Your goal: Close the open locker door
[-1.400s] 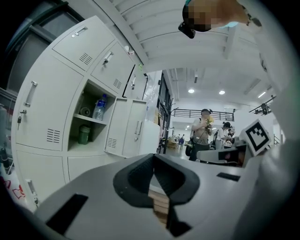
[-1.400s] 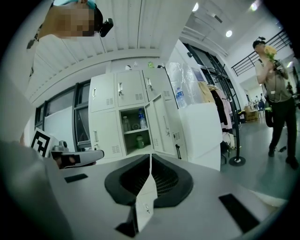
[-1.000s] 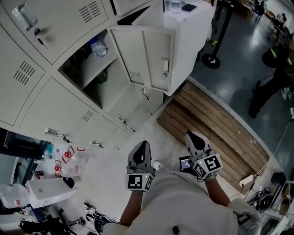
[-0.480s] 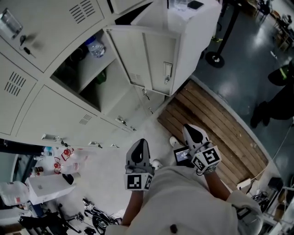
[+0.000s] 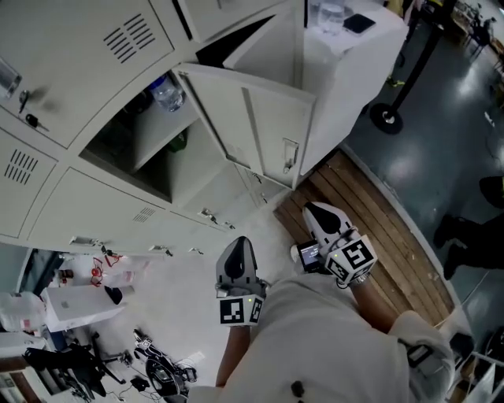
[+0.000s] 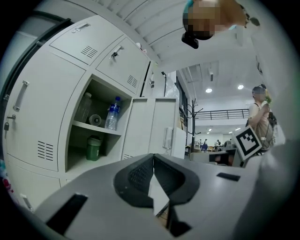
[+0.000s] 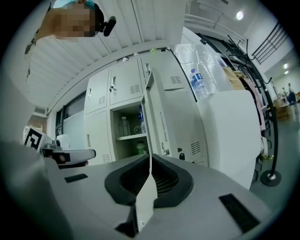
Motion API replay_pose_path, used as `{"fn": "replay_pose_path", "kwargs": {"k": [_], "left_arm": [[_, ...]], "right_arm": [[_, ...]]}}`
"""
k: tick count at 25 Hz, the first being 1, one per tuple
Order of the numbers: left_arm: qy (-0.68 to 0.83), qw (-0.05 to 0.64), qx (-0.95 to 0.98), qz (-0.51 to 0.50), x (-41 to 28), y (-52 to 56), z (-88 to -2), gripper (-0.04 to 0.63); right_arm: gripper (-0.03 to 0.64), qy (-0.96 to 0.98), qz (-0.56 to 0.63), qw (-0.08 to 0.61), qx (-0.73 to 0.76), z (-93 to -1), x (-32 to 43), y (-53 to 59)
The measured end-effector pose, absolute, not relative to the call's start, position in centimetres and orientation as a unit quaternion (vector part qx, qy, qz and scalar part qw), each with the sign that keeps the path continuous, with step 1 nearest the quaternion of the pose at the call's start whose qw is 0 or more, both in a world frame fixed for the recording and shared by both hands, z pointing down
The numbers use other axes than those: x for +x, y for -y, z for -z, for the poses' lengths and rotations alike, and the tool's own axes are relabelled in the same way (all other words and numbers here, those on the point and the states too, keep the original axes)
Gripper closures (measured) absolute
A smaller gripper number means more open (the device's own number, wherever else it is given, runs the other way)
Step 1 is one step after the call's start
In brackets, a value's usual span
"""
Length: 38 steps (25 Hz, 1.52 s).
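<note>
The grey locker bank [image 5: 94, 47] fills the upper left of the head view. One compartment [image 5: 146, 138] stands open, with a water bottle [image 5: 167, 93] on its shelf and a green cup [image 5: 177, 142] below. Its door [image 5: 260, 130] swings out to the right, handle [image 5: 290, 155] near the free edge. My left gripper [image 5: 239, 250] is shut and empty, low in front of the lockers. My right gripper [image 5: 315, 211] is shut and empty too, just below the door's free edge and apart from it. The left gripper view shows the open compartment [image 6: 93, 126] and door [image 6: 152, 126]; the right gripper view shows the door [image 7: 157, 119] nearly edge-on.
A white cabinet [image 5: 354, 55] stands right behind the open door, with a bottle [image 5: 331, 14] on top. A wooden pallet [image 5: 378, 228] lies on the floor to the right. Boxes and cables [image 5: 79, 315] clutter the lower left. A black stand base [image 5: 387, 118] is at upper right.
Both grippers have moved toward the lockers, the right one further, up and left toward the door's free edge. The door stands just as open as before.
</note>
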<state>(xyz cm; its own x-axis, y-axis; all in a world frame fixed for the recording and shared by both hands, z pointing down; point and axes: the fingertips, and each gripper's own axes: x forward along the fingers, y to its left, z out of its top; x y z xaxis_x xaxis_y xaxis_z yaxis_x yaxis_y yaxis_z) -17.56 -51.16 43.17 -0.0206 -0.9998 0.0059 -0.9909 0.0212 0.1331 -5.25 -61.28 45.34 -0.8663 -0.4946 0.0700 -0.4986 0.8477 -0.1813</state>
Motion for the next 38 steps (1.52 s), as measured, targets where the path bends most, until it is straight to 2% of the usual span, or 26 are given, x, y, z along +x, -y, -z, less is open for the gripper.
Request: {"fn": "replay_pose_path", "kwargs": {"k": [10, 13, 17, 28, 38], "left_arm": [[0.765, 0.027, 0.641, 0.054, -16.9, 54.4, -41.9, 0.587], [0.772, 0.022, 0.633, 0.052, -16.1, 55.3, -41.9, 0.587], [0.783, 0.025, 0.62, 0.048, -15.5, 55.7, -42.4, 0.588], [0.809, 0.024, 0.586, 0.039, -15.7, 55.3, -42.8, 0.588], [0.821, 0.032, 0.568, 0.037, -16.1, 55.0, -43.6, 0.588]], "right_arm": [[0.576, 0.991, -0.057, 0.012, 0.123, -43.2, -6.5, 66.9], [0.443, 0.997, -0.035, 0.018, 0.072, -42.8, -7.2, 67.8], [0.403, 1.0, -0.003, 0.022, 0.021, -42.5, -8.1, 68.3], [0.405, 0.999, -0.003, -0.027, -0.038, -40.3, -8.9, 68.9], [0.485, 0.998, -0.013, -0.041, -0.05, -40.4, -9.3, 69.1]]}}
